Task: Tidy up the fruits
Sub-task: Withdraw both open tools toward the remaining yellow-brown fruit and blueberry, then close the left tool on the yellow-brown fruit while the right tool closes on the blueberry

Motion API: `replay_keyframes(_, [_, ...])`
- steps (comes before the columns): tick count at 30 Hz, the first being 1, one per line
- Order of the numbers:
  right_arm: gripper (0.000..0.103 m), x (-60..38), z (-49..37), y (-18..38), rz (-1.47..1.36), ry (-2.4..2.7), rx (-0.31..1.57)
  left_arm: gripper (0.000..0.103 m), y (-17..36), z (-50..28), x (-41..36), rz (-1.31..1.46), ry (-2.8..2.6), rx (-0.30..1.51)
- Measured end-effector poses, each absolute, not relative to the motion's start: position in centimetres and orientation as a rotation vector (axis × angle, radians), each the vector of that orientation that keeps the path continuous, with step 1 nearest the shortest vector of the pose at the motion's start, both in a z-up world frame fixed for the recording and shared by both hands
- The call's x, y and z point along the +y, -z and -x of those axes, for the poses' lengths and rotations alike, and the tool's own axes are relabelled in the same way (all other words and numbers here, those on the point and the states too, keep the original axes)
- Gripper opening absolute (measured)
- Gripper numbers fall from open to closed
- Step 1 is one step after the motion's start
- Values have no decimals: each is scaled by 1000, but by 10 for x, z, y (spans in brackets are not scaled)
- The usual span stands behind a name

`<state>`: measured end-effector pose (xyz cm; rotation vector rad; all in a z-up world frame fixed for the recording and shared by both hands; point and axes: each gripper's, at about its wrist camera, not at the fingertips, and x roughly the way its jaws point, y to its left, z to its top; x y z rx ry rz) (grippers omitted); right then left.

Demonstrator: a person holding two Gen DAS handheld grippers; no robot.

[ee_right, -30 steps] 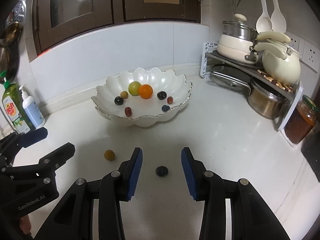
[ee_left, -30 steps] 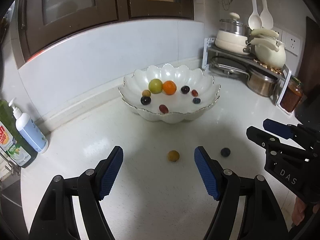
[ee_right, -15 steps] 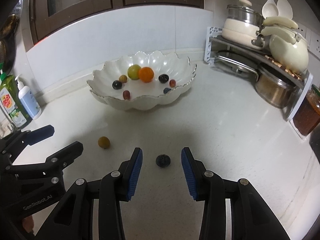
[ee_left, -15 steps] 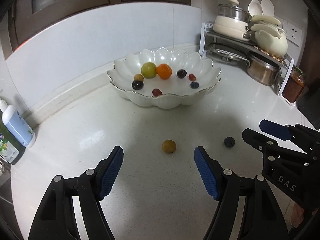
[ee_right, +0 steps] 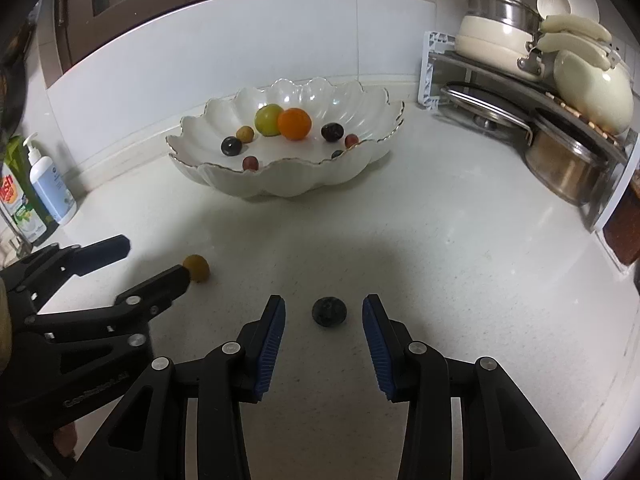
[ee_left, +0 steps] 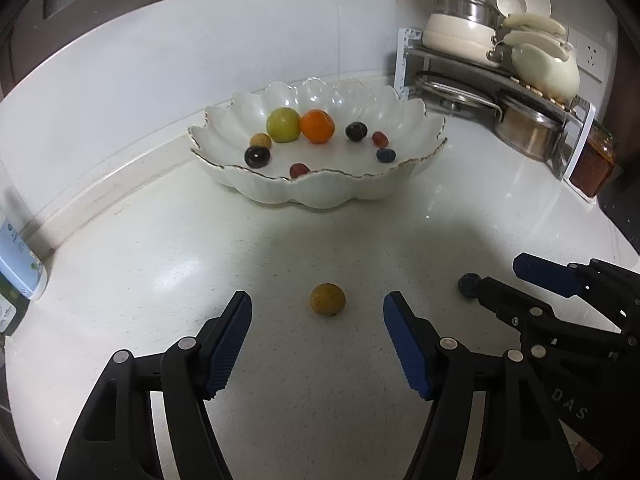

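A small yellow-brown fruit lies on the white counter between the blue pads of my left gripper. Its jaws are closing and the pads stand clear of the fruit. A dark blueberry lies between the pads of my right gripper, which is open and does not touch it. In the left wrist view the blueberry sits at the right gripper's tip. The white scalloped bowl further back holds a green fruit, an orange and several small dark and red fruits.
A pot rack with pans, lids and a kettle fills the back right corner. A jar stands at its end. Soap bottles stand at the left edge by the wall. Bare counter lies between the bowl and the grippers.
Both grippers have come down and forward toward the counter, so each loose fruit now lies between its gripper's pads. The left jaws have narrowed a little.
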<state>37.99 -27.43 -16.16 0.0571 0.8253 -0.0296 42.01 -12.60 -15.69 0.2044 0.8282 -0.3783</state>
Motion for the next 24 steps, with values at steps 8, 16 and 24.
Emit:
replay_keyframes(8, [42, -280, -388, 171, -60, 25, 852, 60, 170, -430, -135, -209, 392, 857])
replay_keyframes(16, [41, -281, -398, 176, -71, 12, 867, 53, 176, -441, -139, -194, 388, 880])
replay_keyframes(24, [35, -282, -403, 181, -70, 6, 884, 42, 182, -448, -140, -177, 393, 908])
